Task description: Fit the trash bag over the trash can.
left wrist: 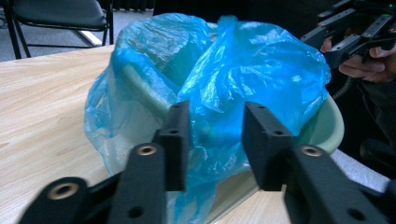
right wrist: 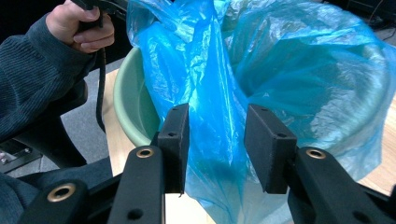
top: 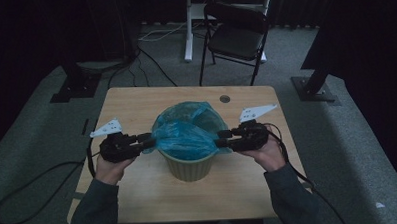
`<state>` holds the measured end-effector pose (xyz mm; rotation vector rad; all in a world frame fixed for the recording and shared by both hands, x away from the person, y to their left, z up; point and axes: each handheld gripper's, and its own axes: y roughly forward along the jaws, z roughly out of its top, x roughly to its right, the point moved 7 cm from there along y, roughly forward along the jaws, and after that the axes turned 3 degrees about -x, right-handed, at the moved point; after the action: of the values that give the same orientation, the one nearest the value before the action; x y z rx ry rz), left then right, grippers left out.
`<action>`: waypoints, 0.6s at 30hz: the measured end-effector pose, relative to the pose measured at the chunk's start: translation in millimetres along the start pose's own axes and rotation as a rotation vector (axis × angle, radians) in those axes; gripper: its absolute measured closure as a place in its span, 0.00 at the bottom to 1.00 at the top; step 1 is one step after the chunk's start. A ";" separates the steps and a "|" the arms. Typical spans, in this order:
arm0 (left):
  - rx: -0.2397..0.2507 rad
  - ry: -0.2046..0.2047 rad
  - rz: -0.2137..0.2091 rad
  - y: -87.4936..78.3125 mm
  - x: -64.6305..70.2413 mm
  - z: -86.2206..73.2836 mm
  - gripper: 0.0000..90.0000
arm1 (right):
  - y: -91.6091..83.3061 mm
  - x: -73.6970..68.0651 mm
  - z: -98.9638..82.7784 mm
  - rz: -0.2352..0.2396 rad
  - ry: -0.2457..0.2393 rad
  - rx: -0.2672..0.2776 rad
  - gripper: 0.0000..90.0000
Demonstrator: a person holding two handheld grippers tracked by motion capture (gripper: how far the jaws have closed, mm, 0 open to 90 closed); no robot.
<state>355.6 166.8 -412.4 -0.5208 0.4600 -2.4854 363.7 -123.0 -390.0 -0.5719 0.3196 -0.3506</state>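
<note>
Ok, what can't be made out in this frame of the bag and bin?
- Inside of the green bin: covered by the blue bag in all views.
- Left hand-held gripper: bag film lies between the jaws; whether the pads press it is unclear.
- Right hand-held gripper: same doubt.
- High view: dim, both grippers' jaw tips too small to read.
</note>
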 end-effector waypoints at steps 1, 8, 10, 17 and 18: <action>-0.010 0.009 -0.002 0.7 2.5 -1.1 0.76 | 2.0 -0.1 -1.1 0.005 0.002 -0.006 0.66; -0.020 0.019 0.012 0.6 6.1 -4.5 0.88 | 9.3 -1.4 -4.5 0.000 -0.003 -0.035 0.78; -0.020 0.022 0.015 0.1 7.8 -5.9 0.92 | 9.7 -2.1 -5.6 -0.002 -0.005 -0.044 0.87; -0.035 0.031 -0.001 -1.3 14.7 -13.9 0.97 | 6.1 -10.5 -9.7 0.006 -0.028 -0.053 0.97; -0.036 0.030 -0.004 -1.5 15.7 -15.1 0.97 | 5.0 -11.6 -10.2 0.008 -0.030 -0.051 0.97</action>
<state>336.0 162.1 -420.7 -0.4993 0.5167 -2.4955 350.6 -119.2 -398.7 -0.6254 0.3021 -0.3266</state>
